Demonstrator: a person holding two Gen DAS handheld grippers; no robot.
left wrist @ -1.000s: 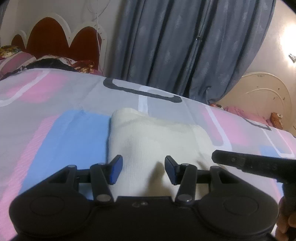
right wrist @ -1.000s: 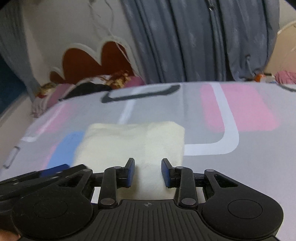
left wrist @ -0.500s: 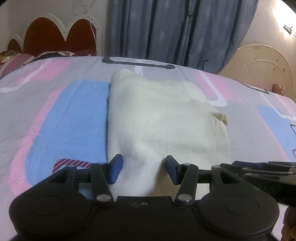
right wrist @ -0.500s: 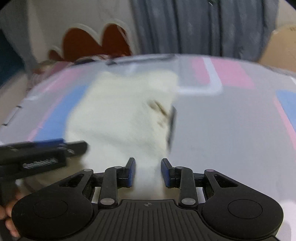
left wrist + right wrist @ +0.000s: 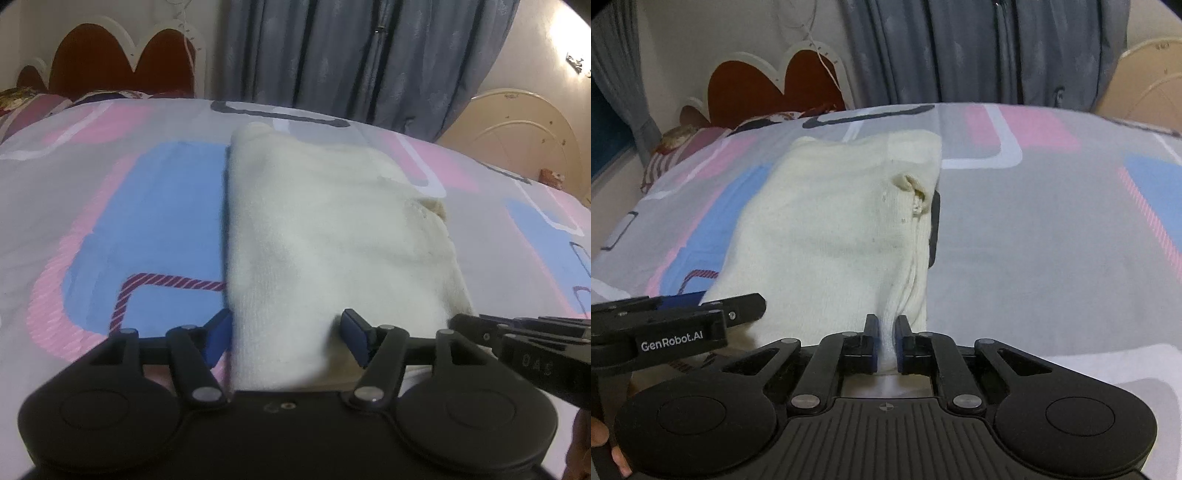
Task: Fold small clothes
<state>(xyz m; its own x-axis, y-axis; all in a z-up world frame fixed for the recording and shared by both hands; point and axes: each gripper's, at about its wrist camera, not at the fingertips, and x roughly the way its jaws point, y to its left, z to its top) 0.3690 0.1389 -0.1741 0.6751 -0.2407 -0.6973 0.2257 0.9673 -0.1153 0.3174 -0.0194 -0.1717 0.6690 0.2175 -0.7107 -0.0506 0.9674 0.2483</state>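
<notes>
A cream knitted garment (image 5: 332, 236) lies folded lengthwise on the patterned bedsheet (image 5: 110, 206); it also shows in the right wrist view (image 5: 827, 236). My left gripper (image 5: 286, 336) is open, its blue pads astride the garment's near left edge. My right gripper (image 5: 885, 341) is shut on a pinch of the garment's near right edge. Each gripper shows in the other's view: the right one (image 5: 524, 336) at the garment's right corner, the left one (image 5: 679, 321) at its left corner.
The bed's red and white headboard (image 5: 122, 55) and pillows (image 5: 683, 144) are at the far left. Grey curtains (image 5: 351, 55) hang behind the bed. A cream curved footboard (image 5: 517, 125) stands at the far right.
Both grippers dropped and moved in onto the garment's near edge. The right gripper went from open to shut on the fabric. The left stayed open.
</notes>
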